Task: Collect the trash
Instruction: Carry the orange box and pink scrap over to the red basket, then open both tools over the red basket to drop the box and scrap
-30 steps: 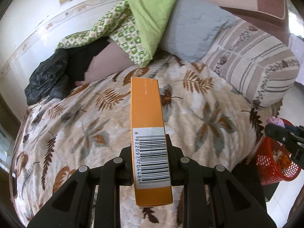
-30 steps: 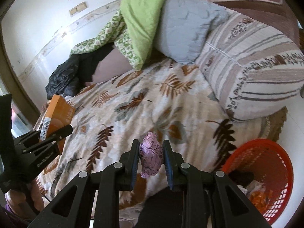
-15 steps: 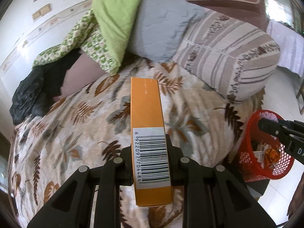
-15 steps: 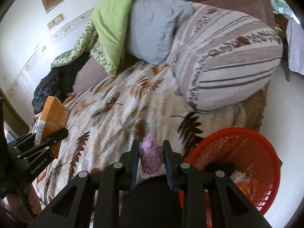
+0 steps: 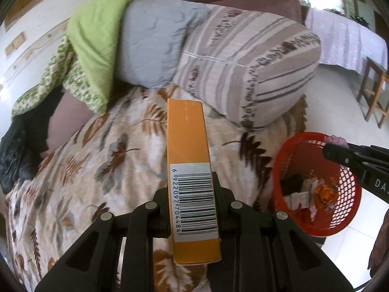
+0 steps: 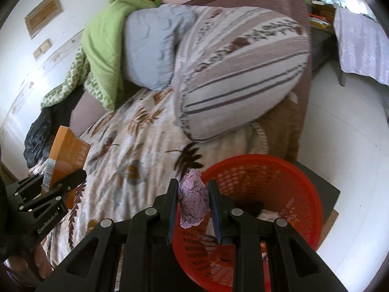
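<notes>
Now carried from above the bed (image 5: pixel 102 160) to the red basket (image 6: pixel 279 170) rim: right gripper (image 6: pixel 193 203) clamped on pink crumpled wad (image 6: pixel 193 199), left gripper (image 5: pixel 192 209) clamped on orange box (image 5: pixel 189 170); release next.

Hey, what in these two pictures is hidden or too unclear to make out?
- Basket bottom: right view, near rim and the right tongs with their pink wad cover it.
- Box small print: left view, too small.
- Basket's trash: left view, too small to identify.
- Bed near edge: both views, tongs cover it.
</notes>
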A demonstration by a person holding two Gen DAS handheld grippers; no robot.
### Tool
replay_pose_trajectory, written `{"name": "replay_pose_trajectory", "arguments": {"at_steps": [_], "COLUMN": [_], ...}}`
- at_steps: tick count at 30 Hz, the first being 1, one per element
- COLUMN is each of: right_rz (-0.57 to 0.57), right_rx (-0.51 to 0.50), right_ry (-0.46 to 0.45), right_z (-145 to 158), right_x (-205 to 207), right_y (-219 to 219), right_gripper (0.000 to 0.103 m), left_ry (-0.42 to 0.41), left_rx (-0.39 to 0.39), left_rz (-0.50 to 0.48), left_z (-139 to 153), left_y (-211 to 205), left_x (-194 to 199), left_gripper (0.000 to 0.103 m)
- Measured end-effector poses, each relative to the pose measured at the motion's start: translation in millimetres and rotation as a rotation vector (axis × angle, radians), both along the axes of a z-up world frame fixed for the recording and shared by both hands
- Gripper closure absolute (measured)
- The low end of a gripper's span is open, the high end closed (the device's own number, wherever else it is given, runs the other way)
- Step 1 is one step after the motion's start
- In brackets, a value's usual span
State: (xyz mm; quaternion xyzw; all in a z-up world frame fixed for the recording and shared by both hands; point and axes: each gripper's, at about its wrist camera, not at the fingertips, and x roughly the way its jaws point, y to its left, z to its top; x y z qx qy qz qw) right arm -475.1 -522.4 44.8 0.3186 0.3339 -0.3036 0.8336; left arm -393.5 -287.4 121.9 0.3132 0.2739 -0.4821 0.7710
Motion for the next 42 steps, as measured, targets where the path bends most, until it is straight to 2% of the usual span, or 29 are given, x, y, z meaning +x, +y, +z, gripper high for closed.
{"name": "replay_pose_trajectory", "arguments": {"at_steps": [8,12,22,29,31,33,34,35,36,37,42], "right_rz": [-0.059,-0.080,-0.156,-0.175,-0.177,-0.179,-0.178,-0.180,-0.185,-0.192,-0.208], "right_rx": [0.019,0.017,0.032,0.045,0.048,0.053,0.060,0.062,0.060,0.058,0.062], "right_ry": [0.000,0.007,0.020,0.027,0.026,0.020,0.016,0.016,0.016,0.015,0.018], "right_z": [-6,-9,-17,-23,-24,-25,-26,-27,-27,-27,-26], "right_x": [-24,-34,-62,-69,-70,-69,-69,-68,-68,-68,-68], "right_y": [-11,-15,-29,-35,-37,-38,-38,-39,-39,-38,-39], "right_gripper": [0.077,0.077,0.077,0.077,0.076,0.074,0.071,0.059,0.045,0.040,0.039], "left_ry": [0.021,0.114,0.197,0.255,0.270,0.268,0.268,0.272,0.277,0.286,0.272], "left_rx": [0.021,0.039,0.063,0.094,0.096,0.083,0.065,0.048,0.042,0.044,0.052], "left_rz": [-0.085,-0.126,-0.222,-0.253,-0.261,-0.264,-0.261,-0.259,-0.260,-0.265,-0.246], "left_z": [-8,-11,-20,-35,-38,-38,-37,-35,-35,-35,-34], "left_y": [-25,-39,-73,-87,-89,-89,-87,-85,-84,-84,-79], "left_x": [-24,-31,-59,-67,-67,-67,-65,-64,-63,-62,-58], "left_gripper": [0.080,0.080,0.080,0.080,0.072,0.035,0.028,0.023,0.023,0.023,0.023]}}
